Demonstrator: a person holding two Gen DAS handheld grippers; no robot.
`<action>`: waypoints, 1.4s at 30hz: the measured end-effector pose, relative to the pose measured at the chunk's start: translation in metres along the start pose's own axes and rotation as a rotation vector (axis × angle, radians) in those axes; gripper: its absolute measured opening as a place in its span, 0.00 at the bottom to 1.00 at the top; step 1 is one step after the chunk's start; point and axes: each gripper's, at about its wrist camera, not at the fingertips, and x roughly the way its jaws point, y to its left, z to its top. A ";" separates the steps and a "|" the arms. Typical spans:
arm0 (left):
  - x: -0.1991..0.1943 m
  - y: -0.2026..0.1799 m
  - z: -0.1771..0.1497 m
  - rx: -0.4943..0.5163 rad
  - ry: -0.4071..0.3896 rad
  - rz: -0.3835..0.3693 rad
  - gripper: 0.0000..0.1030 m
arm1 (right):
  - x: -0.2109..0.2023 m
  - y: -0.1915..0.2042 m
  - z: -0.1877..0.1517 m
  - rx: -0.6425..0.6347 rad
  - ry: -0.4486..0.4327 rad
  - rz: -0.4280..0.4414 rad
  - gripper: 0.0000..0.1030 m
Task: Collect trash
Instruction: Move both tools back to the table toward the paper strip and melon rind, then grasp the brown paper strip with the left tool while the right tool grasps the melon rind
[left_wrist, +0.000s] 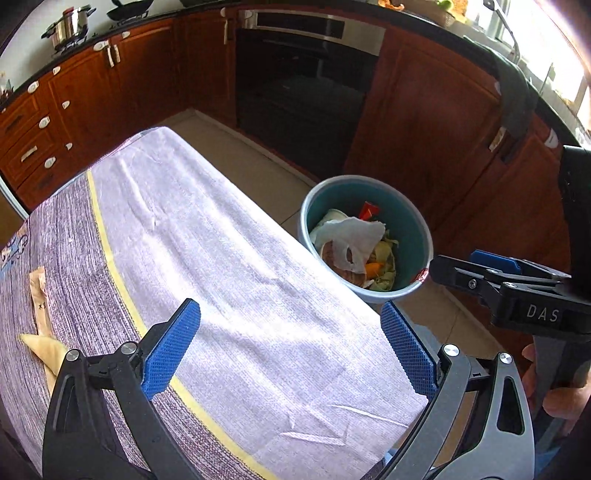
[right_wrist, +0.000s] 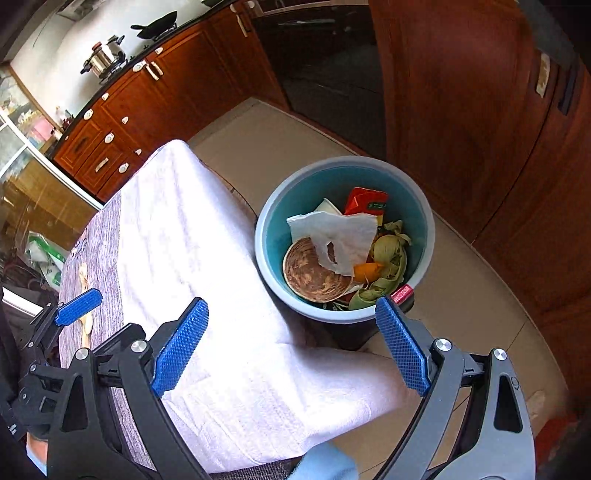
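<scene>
Right tool (right_wrist: 291, 343), bin (right_wrist: 424, 236) partly hidden

Left tool (left_wrist: 290, 345) and right tool (right_wrist: 291, 341), both wide apart, empty.

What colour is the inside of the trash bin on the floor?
The trash bin is teal inside, with a paler grey-blue rim; the right wrist view shows it best.

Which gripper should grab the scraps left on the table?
Left, likely. The left gripper is open over the table, and the yellowish scraps lie at its left. The right gripper, also open, points at the bin.
</scene>
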 end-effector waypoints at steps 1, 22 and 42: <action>-0.003 0.005 -0.002 -0.009 -0.005 -0.003 0.95 | -0.001 0.005 0.000 -0.011 0.000 -0.002 0.85; -0.052 0.222 -0.084 -0.322 -0.007 0.178 0.96 | 0.056 0.218 -0.027 -0.383 0.131 0.137 0.85; -0.070 0.334 -0.157 -0.441 0.056 0.150 0.96 | 0.146 0.393 -0.062 -0.731 0.211 0.199 0.85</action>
